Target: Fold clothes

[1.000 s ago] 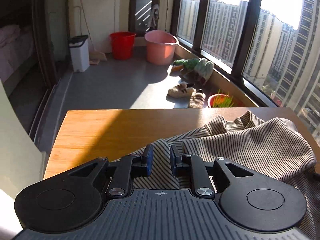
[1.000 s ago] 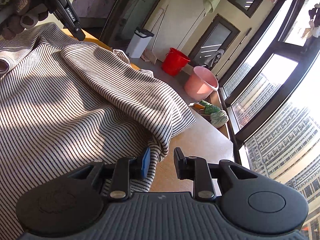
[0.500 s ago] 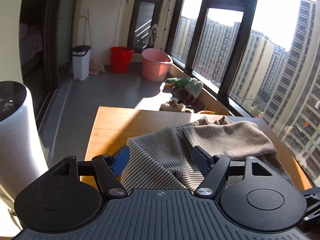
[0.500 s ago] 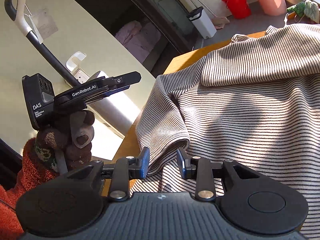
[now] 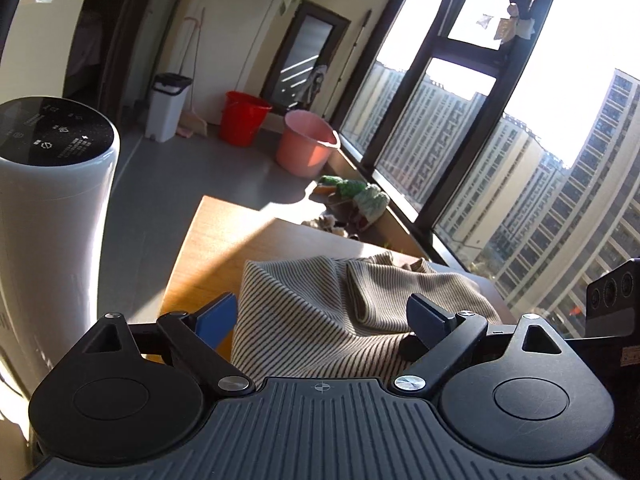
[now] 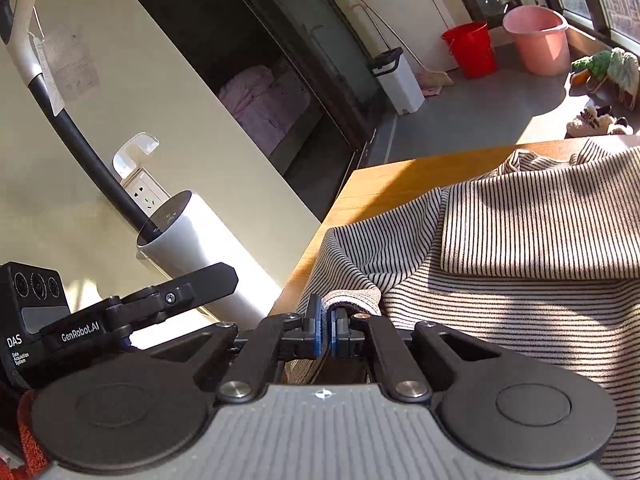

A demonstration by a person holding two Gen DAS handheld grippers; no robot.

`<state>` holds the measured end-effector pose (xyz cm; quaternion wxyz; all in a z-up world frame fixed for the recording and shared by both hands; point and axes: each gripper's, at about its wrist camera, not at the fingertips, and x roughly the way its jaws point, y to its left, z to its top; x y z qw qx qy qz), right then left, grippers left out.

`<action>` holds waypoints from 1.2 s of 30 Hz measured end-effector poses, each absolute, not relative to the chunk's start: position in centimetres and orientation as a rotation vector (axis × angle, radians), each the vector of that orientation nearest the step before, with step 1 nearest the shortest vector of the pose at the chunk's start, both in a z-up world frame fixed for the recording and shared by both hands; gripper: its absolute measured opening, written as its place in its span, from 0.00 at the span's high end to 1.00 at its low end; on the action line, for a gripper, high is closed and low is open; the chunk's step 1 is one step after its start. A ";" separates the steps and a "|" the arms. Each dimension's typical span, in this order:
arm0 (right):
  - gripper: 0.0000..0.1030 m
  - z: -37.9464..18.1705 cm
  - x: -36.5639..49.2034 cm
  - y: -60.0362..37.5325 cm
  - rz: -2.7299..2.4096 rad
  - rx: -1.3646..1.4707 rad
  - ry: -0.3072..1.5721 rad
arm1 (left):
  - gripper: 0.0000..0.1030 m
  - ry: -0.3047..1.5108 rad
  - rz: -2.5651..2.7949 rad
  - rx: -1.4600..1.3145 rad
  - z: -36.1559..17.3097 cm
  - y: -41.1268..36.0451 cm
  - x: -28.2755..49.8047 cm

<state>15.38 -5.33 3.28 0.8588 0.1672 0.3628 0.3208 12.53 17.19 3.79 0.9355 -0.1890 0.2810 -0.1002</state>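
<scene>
A beige and black striped garment (image 5: 332, 312) lies bunched on the wooden table (image 5: 224, 240), partly folded over itself. My left gripper (image 5: 323, 316) hovers over its near left part. Its jaws are opening wide, with cloth below the gap and neither pad pressing on it. In the right wrist view the garment (image 6: 520, 236) spreads to the right, and my right gripper (image 6: 326, 328) is shut on a rolled edge of it at the table's left side. A finger (image 6: 208, 278) of my left gripper juts in from the left, held in a gloved hand.
A white cylindrical appliance (image 5: 52, 208) stands close to the table's left edge, also in the right wrist view as the appliance (image 6: 192, 236). On the floor beyond are a white bin (image 5: 166, 108), a red bucket (image 5: 242, 124), a pink bucket (image 5: 306, 144) and slippers. Tall windows run along the right.
My left gripper let go of the garment, opened wide and drew back to the left. My right gripper swung over to the garment's left edge and closed on it.
</scene>
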 end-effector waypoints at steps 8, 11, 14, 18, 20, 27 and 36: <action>0.96 11.0 19.1 -11.5 0.471 0.163 0.501 | 0.00 0.700 -0.277 -0.372 2.2 13.7 13.9; 0.96 10.7 20.6 -14.4 0.366 0.135 0.498 | 0.00 0.735 -0.314 -0.324 1.4 11.4 14.6; 0.96 9.4 22.0 -17.2 0.279 0.144 0.535 | 0.00 0.760 -0.346 -0.279 0.9 9.4 15.2; 0.96 6.4 23.1 -20.6 0.192 0.172 0.602 | 0.00 0.781 -0.374 -0.227 0.6 7.5 15.7; 0.96 4.8 23.5 -21.8 0.169 0.200 0.633 | 0.00 0.791 -0.388 -0.205 0.5 6.7 15.8; 0.95 0.7 24.3 -23.5 0.119 0.216 0.690 | 0.00 0.834 -0.402 -0.177 -0.5 5.3 16.2; 0.74 -0.5 23.5 -25.0 0.038 0.242 0.704 | 0.00 0.914 -0.396 -0.151 -3.9 5.0 16.3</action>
